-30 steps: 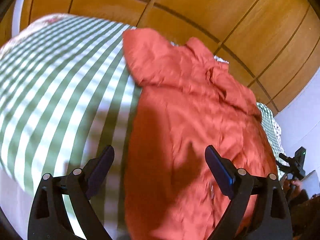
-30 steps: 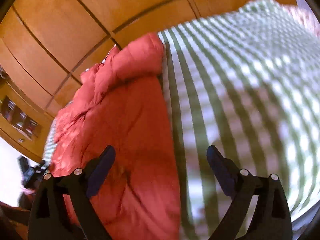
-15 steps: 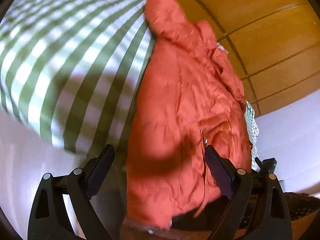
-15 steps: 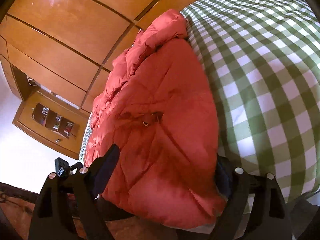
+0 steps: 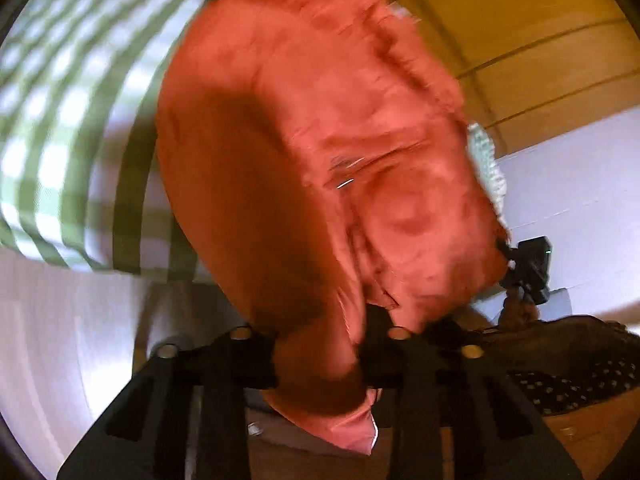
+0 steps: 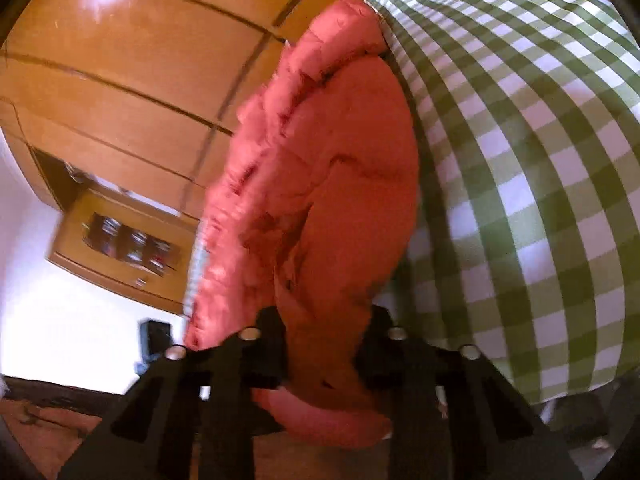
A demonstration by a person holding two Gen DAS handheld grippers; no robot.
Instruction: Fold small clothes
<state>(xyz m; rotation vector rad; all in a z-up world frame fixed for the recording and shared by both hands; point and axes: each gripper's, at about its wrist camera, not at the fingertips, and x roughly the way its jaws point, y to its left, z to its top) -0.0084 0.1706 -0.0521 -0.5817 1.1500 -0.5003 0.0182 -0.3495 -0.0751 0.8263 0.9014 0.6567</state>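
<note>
A red puffy jacket (image 5: 320,140) lies on a green-and-white checked bedcover (image 5: 60,100), its hem hanging over the near edge of the bed. In the left wrist view my left gripper (image 5: 320,360) has its jaws closing on the jacket's hem, the fabric pinched between them. The right wrist view shows the same jacket (image 6: 328,168), with my right gripper (image 6: 324,352) closing on another part of the hem, the cloth squeezed between the black fingers. The picture is blurred in both views.
Wooden wardrobe panels (image 6: 120,60) stand behind the bed. The checked bedcover (image 6: 540,160) stretches away beside the jacket. A wooden cabinet with glass doors (image 6: 124,244) hangs on the white wall. A small black device (image 5: 532,264) stands past the jacket's far side.
Both grippers dropped to the jacket's hem at the bed's edge and went from wide open to closed on the red fabric. The left one swung in closer.
</note>
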